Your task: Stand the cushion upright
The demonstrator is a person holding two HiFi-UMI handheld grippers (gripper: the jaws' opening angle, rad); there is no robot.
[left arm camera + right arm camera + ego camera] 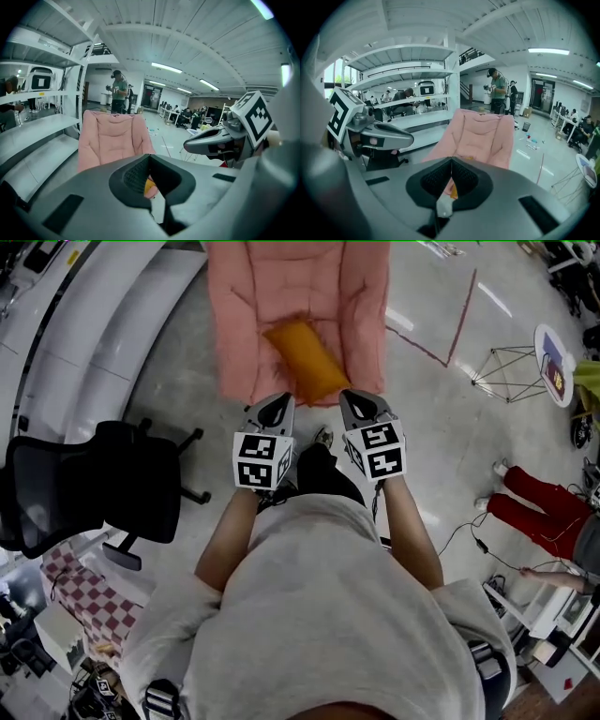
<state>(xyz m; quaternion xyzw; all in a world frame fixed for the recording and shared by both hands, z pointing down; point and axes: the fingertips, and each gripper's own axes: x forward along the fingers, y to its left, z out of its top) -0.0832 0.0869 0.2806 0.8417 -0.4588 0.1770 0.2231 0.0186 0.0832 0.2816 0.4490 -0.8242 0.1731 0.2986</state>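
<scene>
Reaching forward side by side, both forearms angle the left gripper (275,411) and right gripper (362,409) downward, fingers closed and empty, near the orange cushion (307,358), which seems to lie flat on the pink chair (246,306). Black-and-white square markers cover each cube.

Person: pale grey short-slv T-shirt (328,615); black trousers (323,474); dark shoulder straps (161,699) w/ light stripes, one each side. Left gripper (275,401) & right gripper (356,395): matte grey wedge shells, each w/ dark teardrop opening on top; behind each a white marker cube, left cube (263,460), right cube (378,449), faces printed w/ black square patterns. Left gripper view: broad smooth grey shell; black rounded recess round jaws; ribbed black pads (133,176) inside; black rect. slots (63,213) set in shell either side. Right gripper view: same build, same grey/black scheme.
</scene>
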